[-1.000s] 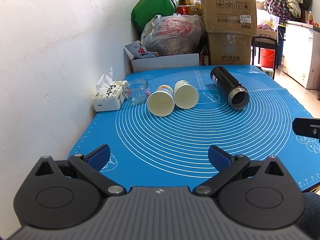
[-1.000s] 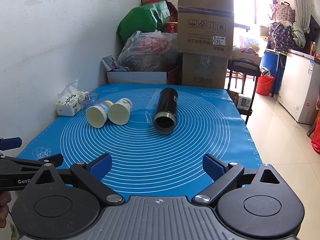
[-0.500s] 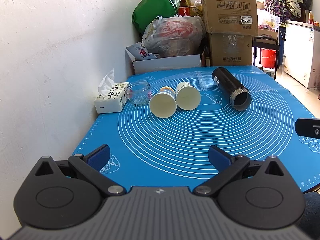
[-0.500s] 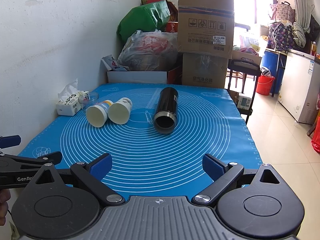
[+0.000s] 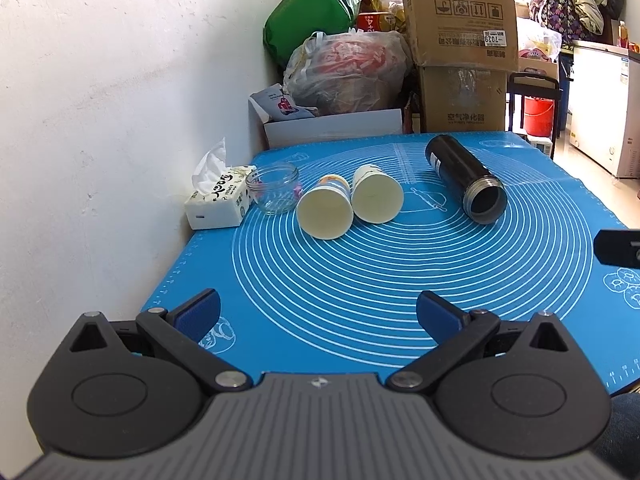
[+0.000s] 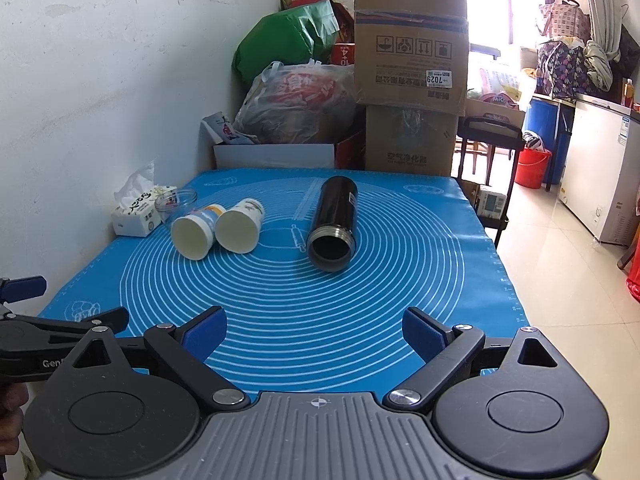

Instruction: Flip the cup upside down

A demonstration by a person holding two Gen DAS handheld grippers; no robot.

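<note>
Two paper cups lie on their sides, side by side, mouths toward me, on the blue mat point(image 5: 360, 280): the left cup point(image 5: 325, 212) point(image 6: 193, 236) and the right cup point(image 5: 376, 199) point(image 6: 239, 230). A black flask point(image 5: 466, 178) point(image 6: 334, 220) lies on its side to their right, open end toward me. My left gripper point(image 5: 318, 314) is open and empty above the mat's near edge, well short of the cups. My right gripper point(image 6: 314, 330) is open and empty, also at the near edge. The left gripper's fingers point(image 6: 24, 286) show at the left of the right wrist view.
A glass jar point(image 5: 274, 192) and a tissue pack point(image 5: 218, 200) stand left of the cups by the white wall. Cardboard boxes point(image 5: 460, 48) and bags point(image 5: 344, 76) pile up behind the table. The table's right edge drops to the tiled floor point(image 6: 560, 260).
The left gripper has drawn back and shifted a little left, so the cups look slightly farther and more rightward. The right gripper has barely moved. Both stay open.
</note>
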